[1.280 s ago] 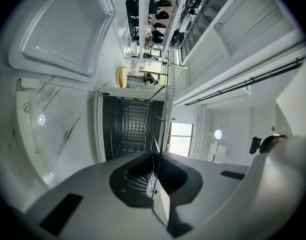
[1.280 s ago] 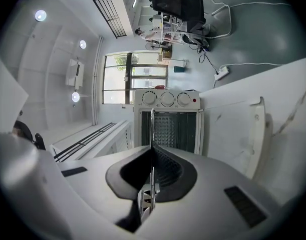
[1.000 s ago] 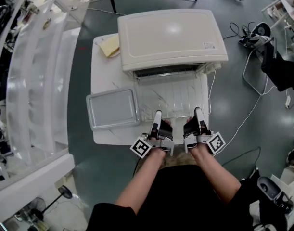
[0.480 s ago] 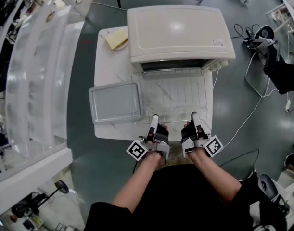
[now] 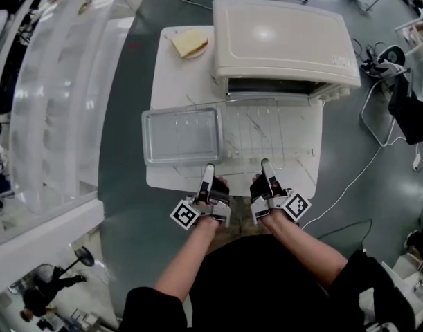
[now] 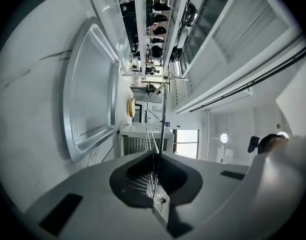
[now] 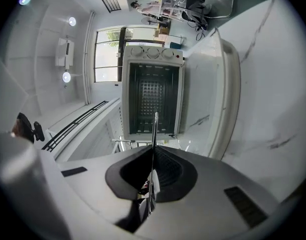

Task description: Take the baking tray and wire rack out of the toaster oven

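Observation:
The wire rack (image 5: pixel 253 133) is out in front of the cream toaster oven (image 5: pixel 280 40), level above the table, and its left part reaches over the baking tray (image 5: pixel 171 138). My left gripper (image 5: pixel 208 168) and right gripper (image 5: pixel 264 163) are both shut on the rack's near edge. The wire rack (image 6: pixel 160 129) shows edge-on as a thin wire between the jaws in the left gripper view, and the wire rack (image 7: pixel 155 134) shows likewise in the right gripper view. The baking tray (image 6: pixel 87 94) lies flat on the table. The toaster oven (image 7: pixel 151 91) stands open and dark inside.
A slice of bread on a plate (image 5: pixel 190 42) sits at the far left of the white marble table (image 5: pixel 176 81). The oven's door (image 7: pixel 228 99) hangs open beside the table surface. Cables (image 5: pixel 363 151) run over the floor at the right. Clear shelving (image 5: pixel 52 95) stands at the left.
Both grippers have drawn back toward me and a little left with the rack. The rack has slid out of the oven and now overlaps the baking tray.

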Tool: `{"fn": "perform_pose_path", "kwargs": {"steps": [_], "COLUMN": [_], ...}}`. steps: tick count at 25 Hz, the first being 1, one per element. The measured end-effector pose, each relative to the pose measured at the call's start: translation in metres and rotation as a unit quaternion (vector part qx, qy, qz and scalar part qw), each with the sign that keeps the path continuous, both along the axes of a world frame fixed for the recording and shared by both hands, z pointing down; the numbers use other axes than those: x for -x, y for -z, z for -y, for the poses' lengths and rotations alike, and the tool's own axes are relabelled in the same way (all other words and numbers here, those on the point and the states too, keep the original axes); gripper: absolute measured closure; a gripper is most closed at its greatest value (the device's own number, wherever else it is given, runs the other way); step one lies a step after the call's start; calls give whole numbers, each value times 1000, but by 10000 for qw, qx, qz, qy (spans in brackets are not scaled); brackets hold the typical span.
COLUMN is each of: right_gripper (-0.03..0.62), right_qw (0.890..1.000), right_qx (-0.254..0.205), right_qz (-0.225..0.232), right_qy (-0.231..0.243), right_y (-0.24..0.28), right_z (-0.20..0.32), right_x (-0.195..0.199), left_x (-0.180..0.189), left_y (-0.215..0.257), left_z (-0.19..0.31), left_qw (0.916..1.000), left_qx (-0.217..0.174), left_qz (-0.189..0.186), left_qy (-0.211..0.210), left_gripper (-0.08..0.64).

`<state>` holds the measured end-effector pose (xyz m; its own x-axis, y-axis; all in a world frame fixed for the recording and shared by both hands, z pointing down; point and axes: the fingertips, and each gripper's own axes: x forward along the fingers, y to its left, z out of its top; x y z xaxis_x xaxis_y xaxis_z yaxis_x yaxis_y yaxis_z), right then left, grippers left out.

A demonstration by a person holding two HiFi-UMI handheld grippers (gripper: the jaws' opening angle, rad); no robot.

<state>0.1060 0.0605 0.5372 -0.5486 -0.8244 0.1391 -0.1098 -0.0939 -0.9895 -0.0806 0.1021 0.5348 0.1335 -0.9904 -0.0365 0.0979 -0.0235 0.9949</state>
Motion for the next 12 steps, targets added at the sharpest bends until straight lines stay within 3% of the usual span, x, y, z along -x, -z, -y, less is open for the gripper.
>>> {"fn": "perform_pose_path", "kwargs": {"steps": [12], "right_gripper": [569], "right_qw": [9980], "right_qx": [148], "right_qz": [-143], "right_qy": [604], "right_y": [-31], "right_z": [-10], "right_x": [127], "left_x": [126], "left_y": [-30], "left_z": [-22], "left_qw": [9990], "left_qx": [84], "left_qz": [136], "left_qy": [419], "left_gripper": [538]}}
